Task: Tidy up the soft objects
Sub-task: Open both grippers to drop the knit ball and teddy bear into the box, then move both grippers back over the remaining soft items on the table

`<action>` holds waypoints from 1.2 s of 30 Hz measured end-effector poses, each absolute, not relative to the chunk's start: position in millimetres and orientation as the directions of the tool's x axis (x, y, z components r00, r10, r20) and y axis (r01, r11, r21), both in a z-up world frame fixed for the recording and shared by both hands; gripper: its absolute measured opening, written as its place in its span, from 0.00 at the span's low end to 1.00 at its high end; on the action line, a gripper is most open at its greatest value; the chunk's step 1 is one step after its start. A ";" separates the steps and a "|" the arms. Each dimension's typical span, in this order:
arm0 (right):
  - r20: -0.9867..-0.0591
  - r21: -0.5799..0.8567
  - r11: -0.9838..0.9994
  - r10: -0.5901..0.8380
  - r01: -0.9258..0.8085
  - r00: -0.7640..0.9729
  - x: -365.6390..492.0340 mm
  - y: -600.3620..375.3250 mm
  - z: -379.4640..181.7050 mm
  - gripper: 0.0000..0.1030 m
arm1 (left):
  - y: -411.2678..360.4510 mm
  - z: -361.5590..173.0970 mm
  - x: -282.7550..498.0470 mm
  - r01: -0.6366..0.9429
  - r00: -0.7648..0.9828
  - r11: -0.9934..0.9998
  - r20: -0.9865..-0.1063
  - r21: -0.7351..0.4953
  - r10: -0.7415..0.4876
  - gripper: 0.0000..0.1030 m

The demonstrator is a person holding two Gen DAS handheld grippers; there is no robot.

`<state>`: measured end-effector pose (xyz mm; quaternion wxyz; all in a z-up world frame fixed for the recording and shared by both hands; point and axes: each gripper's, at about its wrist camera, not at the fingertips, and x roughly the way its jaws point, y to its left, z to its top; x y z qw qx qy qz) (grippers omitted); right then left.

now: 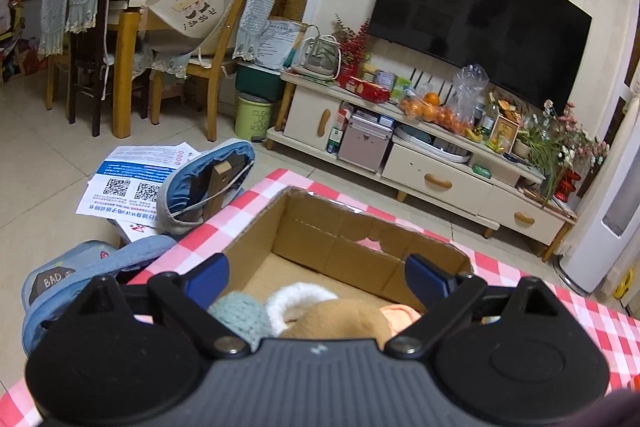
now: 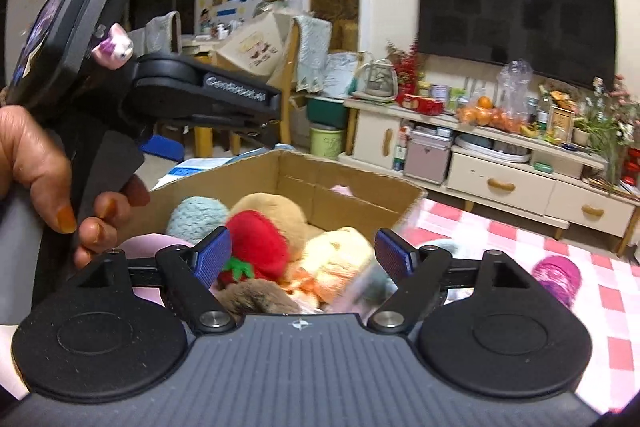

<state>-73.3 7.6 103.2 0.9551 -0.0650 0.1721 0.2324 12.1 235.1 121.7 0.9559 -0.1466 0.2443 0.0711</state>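
We held both tools over the cardboard box on the checked tablecloth; the left gripper stood wide with nothing between its pads, above a teal knitted toy, a white fluffy piece and a brown plush at the near end of the box; the right gripper was likewise spread wide and empty over a red strawberry toy and a pale yellow plush, all heaped in the box. A purple soft toy lay outside on the cloth, well apart from the box; we judged it still to be gathered. The heap sat high, so reaching across could drag a toy over the low torn wall; the two tools were close, and the left hand might knock the right one.
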 end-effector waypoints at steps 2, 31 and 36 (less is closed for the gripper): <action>-0.353 -0.025 0.895 0.409 -0.445 0.842 -76.3 1.0 103.3 0.96 | 232.1 121.9 11.3 -0.199 0.872 0.949 -0.485 -0.243 0.059 0.92; -0.380 0.122 0.950 0.312 -0.287 0.871 -77.8 -39.8 78.3 0.96 | 161.3 118.2 7.8 -0.063 0.872 0.987 -0.488 -0.148 -0.018 0.97; -0.385 0.147 0.957 0.290 -0.251 0.876 -75.1 -47.0 74.2 0.97 | 150.0 117.4 8.3 -0.039 0.870 0.990 -0.493 -0.132 -0.032 0.99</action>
